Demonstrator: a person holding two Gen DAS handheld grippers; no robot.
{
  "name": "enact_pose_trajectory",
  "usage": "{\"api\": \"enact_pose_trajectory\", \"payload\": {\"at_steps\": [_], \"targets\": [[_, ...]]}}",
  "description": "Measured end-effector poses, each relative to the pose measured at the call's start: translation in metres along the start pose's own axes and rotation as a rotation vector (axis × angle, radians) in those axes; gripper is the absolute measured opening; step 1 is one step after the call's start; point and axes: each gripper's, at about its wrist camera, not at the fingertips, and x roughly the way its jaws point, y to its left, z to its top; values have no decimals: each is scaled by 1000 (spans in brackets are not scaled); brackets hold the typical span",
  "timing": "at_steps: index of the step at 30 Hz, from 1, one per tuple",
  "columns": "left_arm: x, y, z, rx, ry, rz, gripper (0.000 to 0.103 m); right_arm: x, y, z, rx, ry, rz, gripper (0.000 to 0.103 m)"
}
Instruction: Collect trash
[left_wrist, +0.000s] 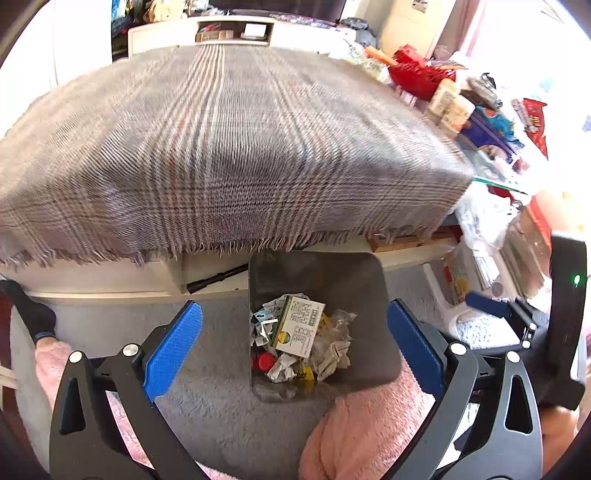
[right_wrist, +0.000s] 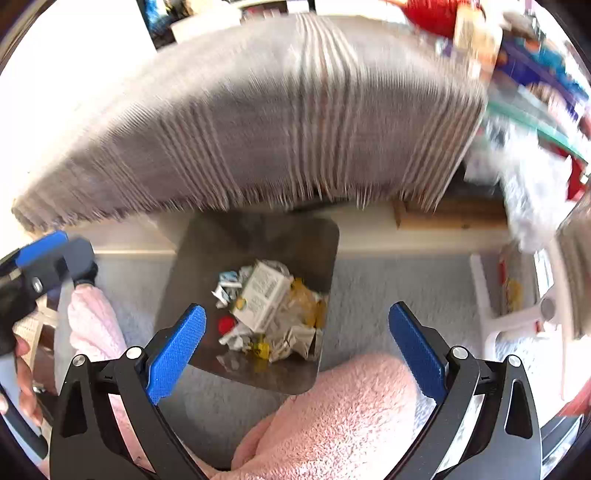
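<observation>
A grey trash bin (left_wrist: 369, 280) (right_wrist: 229, 236) stands on the carpet under the table's edge. Inside lie a white and green carton (left_wrist: 297, 326) (right_wrist: 260, 295), crumpled paper (left_wrist: 332, 350) (right_wrist: 295, 341), yellow wrappers and a red cap (left_wrist: 265, 361) (right_wrist: 226, 325). My left gripper (left_wrist: 293, 306) hangs above the bin, open, with nothing between its blue pads. My right gripper (right_wrist: 297, 309) is also open and empty above the bin. Each gripper shows at the edge of the other's view: the right one (left_wrist: 491, 306), the left one (right_wrist: 44, 254).
A table under a grey plaid cloth (left_wrist: 221, 147) (right_wrist: 258, 110) overhangs the bin's far side. A person's pink fleecy legs (left_wrist: 369, 424) (right_wrist: 332, 406) flank the bin, with a black-socked foot (left_wrist: 29, 310) at left. Boxes, a red basket (left_wrist: 417, 74) and a white stool (right_wrist: 495, 314) crowd the right.
</observation>
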Motion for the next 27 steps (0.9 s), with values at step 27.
{"api": "enact_pose_trajectory", "payload": {"at_steps": [27], "targets": [[-225, -25, 23, 36, -602, 165, 95, -241, 18, 28, 24, -664, -138, 100]]}}
